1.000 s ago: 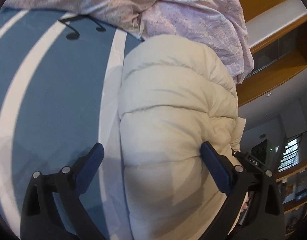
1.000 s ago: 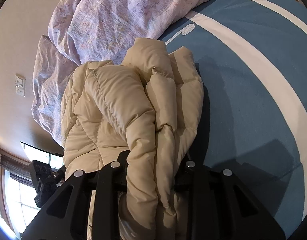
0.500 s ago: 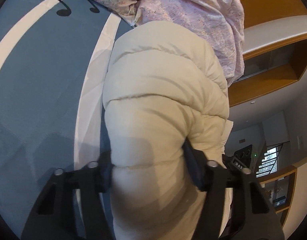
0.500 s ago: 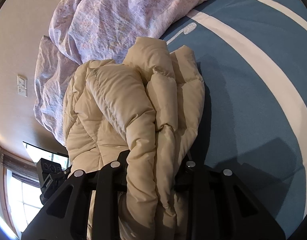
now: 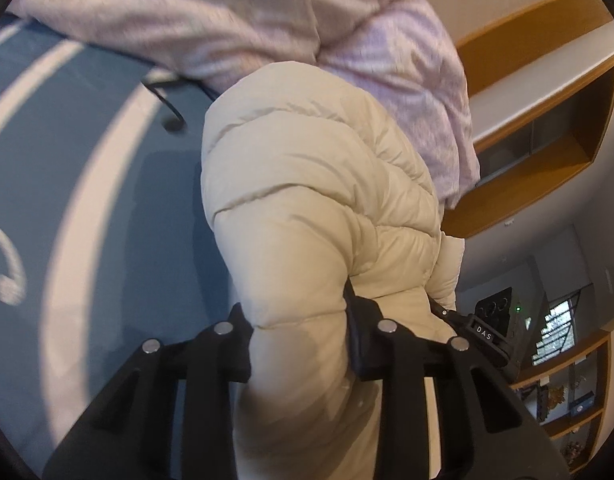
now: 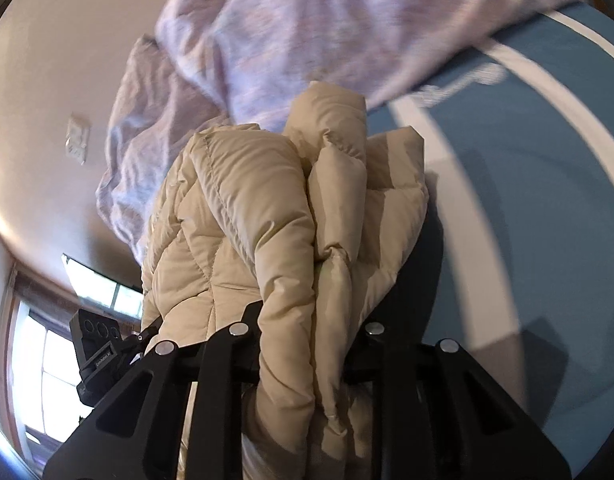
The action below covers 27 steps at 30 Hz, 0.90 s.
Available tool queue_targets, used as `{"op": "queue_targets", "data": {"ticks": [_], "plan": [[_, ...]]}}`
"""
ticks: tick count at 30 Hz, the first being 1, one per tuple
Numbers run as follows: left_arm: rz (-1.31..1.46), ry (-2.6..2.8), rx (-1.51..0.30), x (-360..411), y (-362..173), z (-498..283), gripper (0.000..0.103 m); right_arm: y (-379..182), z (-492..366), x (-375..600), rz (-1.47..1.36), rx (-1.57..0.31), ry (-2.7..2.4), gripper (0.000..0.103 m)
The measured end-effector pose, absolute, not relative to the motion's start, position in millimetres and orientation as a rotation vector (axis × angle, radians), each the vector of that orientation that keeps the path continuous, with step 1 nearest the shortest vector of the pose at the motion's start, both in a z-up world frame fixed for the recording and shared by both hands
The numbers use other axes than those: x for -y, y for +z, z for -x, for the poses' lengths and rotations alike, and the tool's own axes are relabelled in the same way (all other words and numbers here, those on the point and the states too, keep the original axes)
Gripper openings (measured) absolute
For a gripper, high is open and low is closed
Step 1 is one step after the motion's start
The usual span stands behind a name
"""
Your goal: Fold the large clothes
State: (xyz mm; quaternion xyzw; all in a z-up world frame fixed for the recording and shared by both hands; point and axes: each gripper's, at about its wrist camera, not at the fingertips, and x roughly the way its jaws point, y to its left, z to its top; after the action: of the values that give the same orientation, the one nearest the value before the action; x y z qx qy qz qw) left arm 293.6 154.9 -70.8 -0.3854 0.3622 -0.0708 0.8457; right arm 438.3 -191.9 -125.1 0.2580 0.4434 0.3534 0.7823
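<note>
A cream quilted puffer jacket fills the middle of the left wrist view, bunched and lifted off the blue bed cover. My left gripper has its jaws closing hard on a thick fold of it, the padding bulging between the black fingers. In the right wrist view the same puffer jacket stands up in folds, and my right gripper is also closing tighter on a bundle of its layers. The other gripper's camera block shows beyond the jacket at lower left.
A crumpled lilac duvet lies heaped at the far side of the bed, also the duvet behind the jacket. Wooden shelves line the wall at right. A window and a wall switch are on the left.
The left gripper went from wide open around the jacket to clamped on a fold. Both grippers have risen and moved with the jacket, which now hangs higher over the bed cover.
</note>
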Motion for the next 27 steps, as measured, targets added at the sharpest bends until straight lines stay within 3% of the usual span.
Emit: {"op": "queue_targets", "data": {"ticks": [8,20,24,25,27], "plan": [[0.755,-0.049,-0.724,-205.5,-62.8,-283.0,0.032,-102.4,-444.0,120.0,-0.457,-0.872,0.814,0.021],[0.587,0.072,-0.719,-218.0,-82.1,-315.0,0.036,-122.1,-469.5,82.0,-0.36,-0.856,0.733,0.021],[0.495,0.163,-0.713,-211.2,-77.8,-317.0,0.045,-122.7,-466.1,79.5,-0.299,-0.851,0.686,0.037],[0.479,0.176,-0.709,-210.0,-76.6,-315.1,0.05,-119.7,-462.1,80.1,-0.261,-0.836,0.659,0.046],[0.425,0.226,-0.689,-206.5,-71.9,-307.1,0.06,-112.1,-452.4,84.0,-0.198,-0.796,0.615,0.053]]}}
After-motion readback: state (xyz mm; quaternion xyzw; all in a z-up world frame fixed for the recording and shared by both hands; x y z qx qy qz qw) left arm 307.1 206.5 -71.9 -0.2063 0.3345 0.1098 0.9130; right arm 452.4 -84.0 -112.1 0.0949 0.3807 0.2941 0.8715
